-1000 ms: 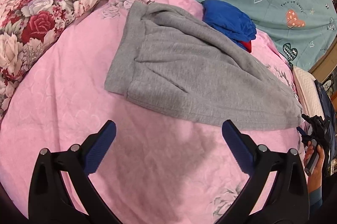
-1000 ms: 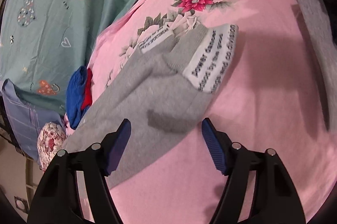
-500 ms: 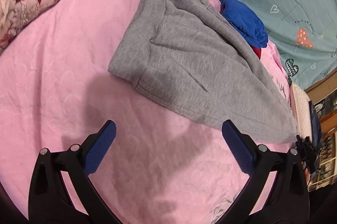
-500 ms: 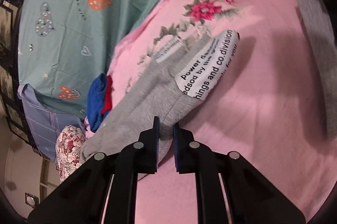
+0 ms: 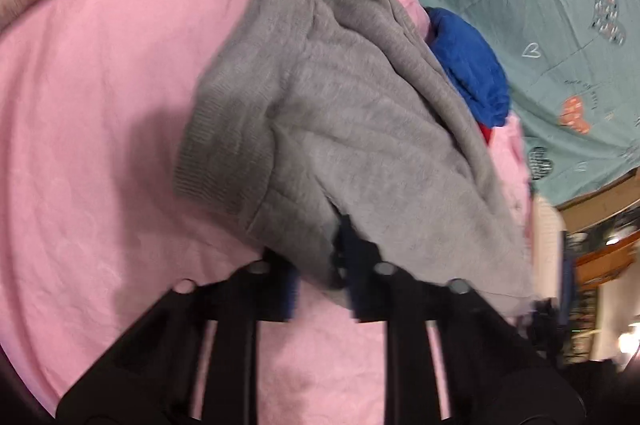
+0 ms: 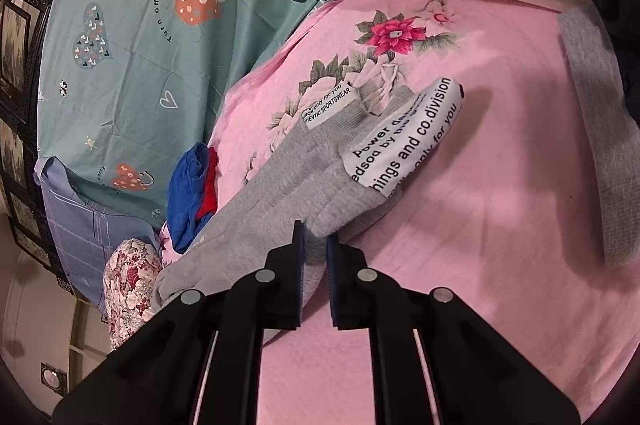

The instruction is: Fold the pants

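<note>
The grey knitted sweatpants lay stretched across the pink quilted bedspread, their long axis running from the ribbed waistband at one end to the printed white cuffs at the other. The left gripper had just closed and was pinching the near edge of the fabric just below the waistband, the cloth bunching between its blue pads. The right gripper had also just been closing and was clamped on the near edge of the leg, short of the cuffs. Each hand thus held its own end, so the fold looked set to bring one end along the axis toward the other. The cuffs read "co.division", "only for you" and "SPORTSWEAR"; the teal sheet behind read "Turn off worry".
</note>
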`<state>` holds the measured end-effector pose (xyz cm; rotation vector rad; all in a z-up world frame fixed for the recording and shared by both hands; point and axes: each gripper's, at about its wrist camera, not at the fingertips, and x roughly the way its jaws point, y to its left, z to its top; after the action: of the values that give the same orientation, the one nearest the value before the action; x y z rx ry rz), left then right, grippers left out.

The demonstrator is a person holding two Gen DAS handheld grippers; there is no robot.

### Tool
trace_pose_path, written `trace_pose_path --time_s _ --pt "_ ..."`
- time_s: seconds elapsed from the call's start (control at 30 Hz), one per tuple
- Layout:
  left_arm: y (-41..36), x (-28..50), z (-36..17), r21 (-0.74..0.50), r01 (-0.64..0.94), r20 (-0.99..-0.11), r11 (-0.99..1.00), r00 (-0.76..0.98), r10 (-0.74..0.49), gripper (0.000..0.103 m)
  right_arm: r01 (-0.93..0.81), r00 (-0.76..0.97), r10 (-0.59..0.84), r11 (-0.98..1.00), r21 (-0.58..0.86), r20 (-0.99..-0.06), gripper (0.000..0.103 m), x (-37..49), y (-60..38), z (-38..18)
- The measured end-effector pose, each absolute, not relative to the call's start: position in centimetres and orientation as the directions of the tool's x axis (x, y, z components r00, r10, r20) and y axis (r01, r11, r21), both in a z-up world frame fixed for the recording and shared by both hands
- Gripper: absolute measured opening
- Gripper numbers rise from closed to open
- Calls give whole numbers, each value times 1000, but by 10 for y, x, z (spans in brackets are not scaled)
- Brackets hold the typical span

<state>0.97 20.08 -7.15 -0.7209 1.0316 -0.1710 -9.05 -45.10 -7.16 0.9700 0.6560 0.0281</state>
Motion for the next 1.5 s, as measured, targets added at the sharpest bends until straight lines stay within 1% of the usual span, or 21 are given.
trace_pose_path --time_s 0.1,0.2,0.33,0.43,0.5,0.57,0.63,0.67,0.7,0.73,0.77,0.8,0.83,0.87,0.93,0.97,1.03,1.1,1.17,1.3,1.5 --pt "207 3 -57 -645 -162 -685 747 556 -471 9 241 816 305 592 769 -491 9 -94 -447 -62" --pt "210 -7 -24 -641 -105 -652 760 597 -467 9 204 828 312 607 768 -466 9 -105 -444 -45" --pt "220 -27 14 -617 -52 -631 785 629 -454 9 158 830 337 622 767 -444 8 -132 -436 -23" --pt "230 -47 26 -605 -23 -626 796 632 -457 9 120 825 350 659 743 -444 8 -170 -421 -9" --pt "231 -61 23 -561 -15 -653 828 622 -432 9 127 808 359 668 733 -467 8 -192 -414 -12" --pt "235 -71 4 -515 -21 -700 857 587 -406 10 176 749 363 698 695 -554 9 -207 -405 -30" --pt "239 -76 -22 -469 -46 -758 882 534 -375 14 258 628 378 723 640 -681 12 -216 -399 -59" --pt "242 -79 -38 -435 -72 -794 898 502 -344 21 294 591 395 706 644 -703 14 -221 -400 -70" --pt "244 -81 -48 -405 -96 -817 910 485 -312 33 324 572 403 690 647 -715 14 -227 -404 -76" --pt "249 -85 -53 -380 -113 -829 918 482 -284 40 343 583 376 690 637 -721 15 -233 -411 -72" --pt "255 -91 -54 -371 -119 -827 921 494 -270 52 339 606 357 693 637 -711 16 -236 -417 -63" --pt "260 -96 -50 -363 -120 -822 924 508 -257 56 318 638 352 689 651 -684 18 -237 -423 -50" --pt "264 -100 -44 -341 -122 -821 932 521 -233 56 304 664 346 684 663 -663 25 -236 -428 -39" --pt "268 -106 -35 -292 -132 -824 947 538 -179 56 291 696 324 689 664 -640 40 -229 -433 -23" --pt "275 -113 -18 -231 -143 -816 963 567 -111 59 255 729 286 729 635 -622 52 -207 -436 -3" --pt "280 -114 -9 -218 -147 -806 965 585 -93 61 228 734 280 756 614 -618 52 -188 -434 4" --pt "285 -113 9 -200 -153 -785 968 616 -65 63 211 730 300 755 621 -614 52 -146 -435 2" --pt "285 -107 24 -185 -158 -769 970 638 -43 68 244 725 291 740 627 -625 52 -108 -443 -12" --pt "277 -96 34 -157 -145 -765 977 643 -27 69 293 712 279 716 633 -645 52 -73 -456 -33" --pt "259 -71 40 -89 -116 -769 989 640 6 71 396 700 261 633 666 -664 52 -24 -483 -73" --pt "242 -31 34 -53 -106 -787 993 616 24 71 392 712 269 613 686 -648 52 23 -496 -94"
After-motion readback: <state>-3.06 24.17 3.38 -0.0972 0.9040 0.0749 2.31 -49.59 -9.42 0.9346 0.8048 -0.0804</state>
